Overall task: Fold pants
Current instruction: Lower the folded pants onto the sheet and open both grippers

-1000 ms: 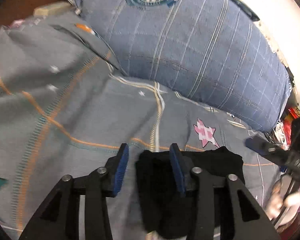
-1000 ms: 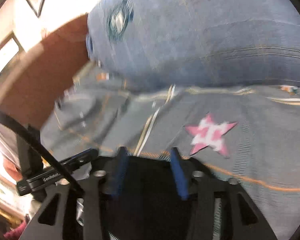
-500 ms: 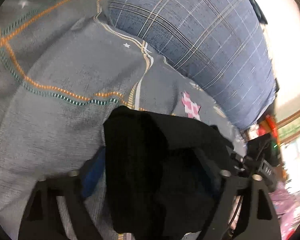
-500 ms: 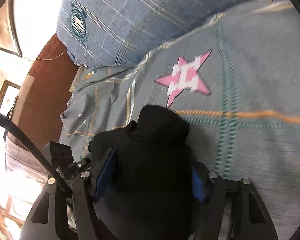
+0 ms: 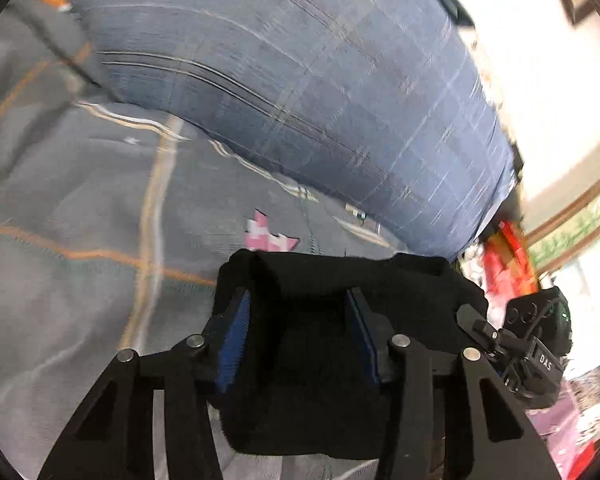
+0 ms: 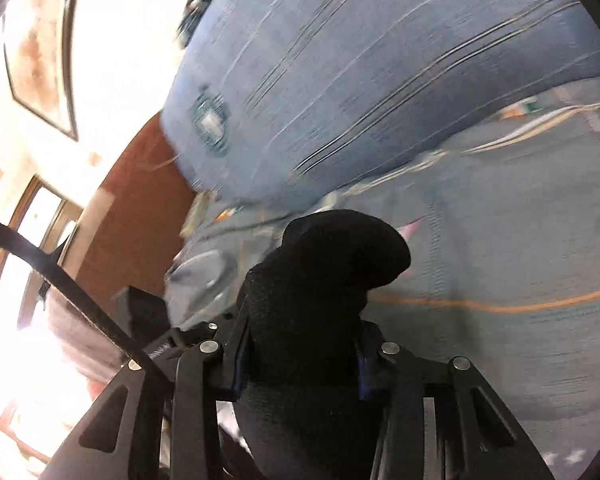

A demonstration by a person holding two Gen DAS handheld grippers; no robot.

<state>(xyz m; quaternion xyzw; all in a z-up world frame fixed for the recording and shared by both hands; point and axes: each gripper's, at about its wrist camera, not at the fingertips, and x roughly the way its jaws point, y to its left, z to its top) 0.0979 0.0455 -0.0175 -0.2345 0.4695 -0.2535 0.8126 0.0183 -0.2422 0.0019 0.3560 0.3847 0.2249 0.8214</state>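
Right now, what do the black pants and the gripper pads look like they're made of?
Pants: soft, matte knit or fleece by the look; fuzzy pebbled surface, rounded bunched folds. Pads: blue, probably ribbed rubber or foam, judging by the fine ridges; the exact material can't be told.

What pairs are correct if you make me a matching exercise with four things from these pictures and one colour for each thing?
Things:
1. pants
2. pillow
3. star patch
4. finger pads

Colours:
A. pink and white
B. bright blue
C. black
D. faded blue with pale check lines

Pairs: 1-C, 2-D, 3-A, 4-B
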